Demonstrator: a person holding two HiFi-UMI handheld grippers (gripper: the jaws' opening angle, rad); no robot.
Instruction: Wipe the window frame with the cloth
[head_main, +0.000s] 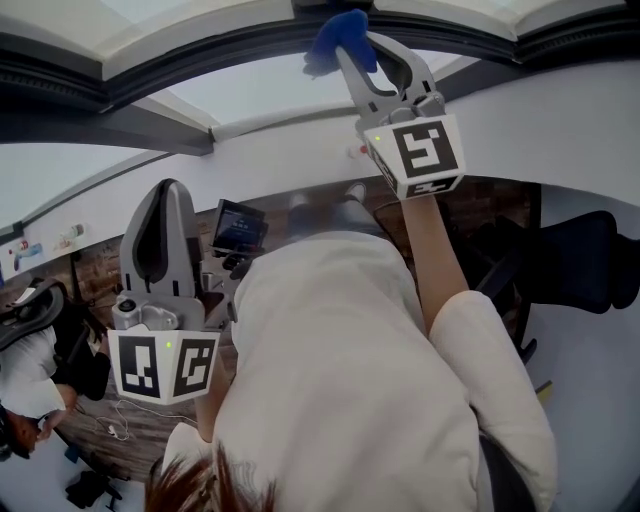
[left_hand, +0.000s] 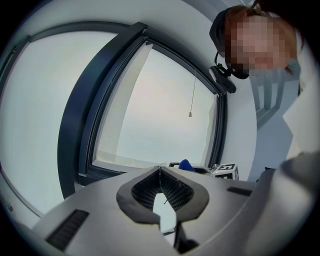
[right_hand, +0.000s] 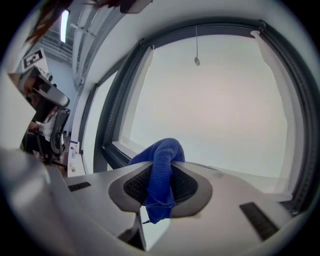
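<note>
The blue cloth (right_hand: 162, 150) looks like soft, nubby microfibre. The right gripper (right_hand: 165, 167) is matt grey plastic with ribbed black pads (right_hand: 137, 186). The window frame (left_hand: 74, 130) is dark, smooth and matt.

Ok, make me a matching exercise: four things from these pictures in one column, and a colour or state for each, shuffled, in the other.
Things:
1. cloth
2. left gripper
3. window frame
4. cord

Colours or states:
A. shut, with nothing in it
B. hangs in front of the pane
C. blue, clamped in the right gripper
D. dark

Pairs: 1-C; 2-A; 3-D; 4-B
</note>
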